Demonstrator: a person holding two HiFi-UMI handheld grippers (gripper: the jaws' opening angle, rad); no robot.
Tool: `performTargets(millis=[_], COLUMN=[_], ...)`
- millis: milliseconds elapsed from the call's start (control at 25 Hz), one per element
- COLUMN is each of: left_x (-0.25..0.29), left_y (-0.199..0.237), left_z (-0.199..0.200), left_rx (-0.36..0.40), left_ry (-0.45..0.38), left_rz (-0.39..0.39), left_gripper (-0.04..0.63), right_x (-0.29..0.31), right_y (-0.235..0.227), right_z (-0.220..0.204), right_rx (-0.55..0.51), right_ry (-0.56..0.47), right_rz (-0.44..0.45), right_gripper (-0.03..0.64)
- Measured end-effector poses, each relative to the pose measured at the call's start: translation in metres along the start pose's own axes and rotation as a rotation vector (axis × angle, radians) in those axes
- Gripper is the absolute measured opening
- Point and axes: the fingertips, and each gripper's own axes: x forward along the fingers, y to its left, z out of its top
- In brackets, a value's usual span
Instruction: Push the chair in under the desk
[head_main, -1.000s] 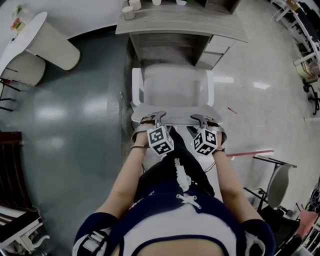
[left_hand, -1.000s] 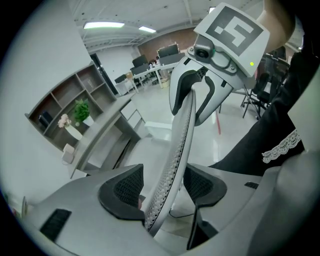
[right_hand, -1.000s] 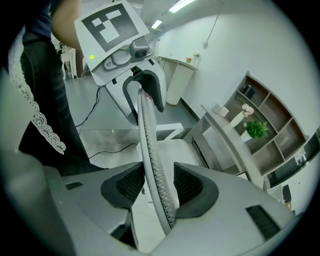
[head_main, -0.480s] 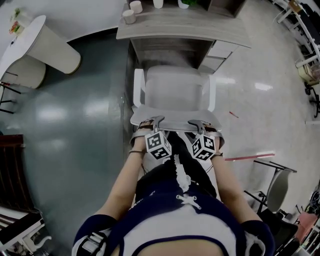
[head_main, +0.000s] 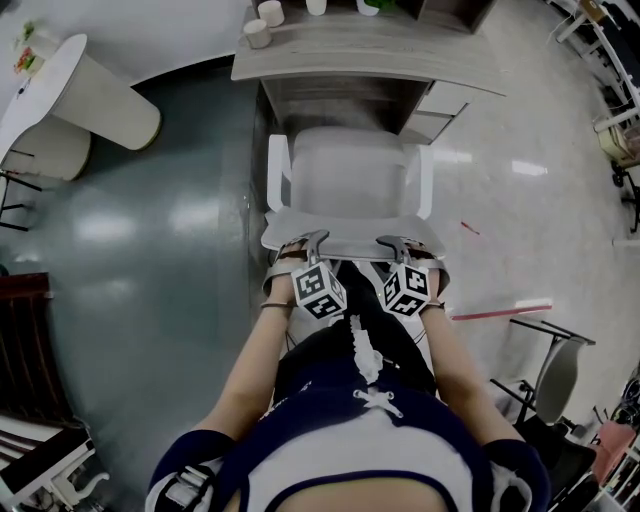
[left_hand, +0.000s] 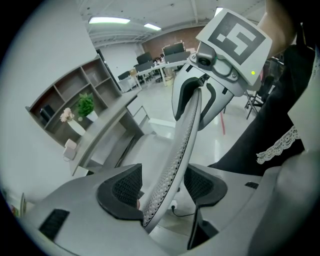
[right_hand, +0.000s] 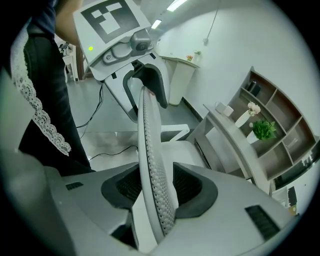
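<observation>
A white office chair (head_main: 350, 175) faces the grey desk (head_main: 370, 50), its seat front just under the desk's edge. Both grippers hold the top of its mesh backrest (head_main: 350, 238). My left gripper (head_main: 308, 243) clamps the backrest's left part, and my right gripper (head_main: 396, 245) clamps the right part. In the left gripper view the mesh backrest (left_hand: 172, 160) runs upright between the dark pads of the left gripper (left_hand: 162, 187), with the right gripper (left_hand: 200, 100) clamped further along. In the right gripper view the backrest (right_hand: 152, 170) passes between the right gripper (right_hand: 157, 187) pads.
A drawer unit (head_main: 430, 100) sits under the desk's right side. Cups (head_main: 258, 30) stand on the desk, with a shelf and plant (right_hand: 262, 130) behind. A round white table (head_main: 60, 70) is far left. A red stick (head_main: 500, 310) and another chair (head_main: 555, 370) lie right.
The chair and both grippers have crept slightly toward the desk. Both grips on the backrest are unchanged.
</observation>
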Motion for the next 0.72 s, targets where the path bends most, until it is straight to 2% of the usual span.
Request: performTargets(millis=[720], left_x=[0.022], left_y=[0.047], left_z=[0.005], left_rx=[0.001], left_ry=[0.004], left_rz=[-0.002], left_gripper=[0.272], right_x=[0.022], right_y=[-0.044], right_z=[0.006], right_rx=[-0.02], right_ry=[0.008], right_rz=[-0.018], right_gripper=[0.152])
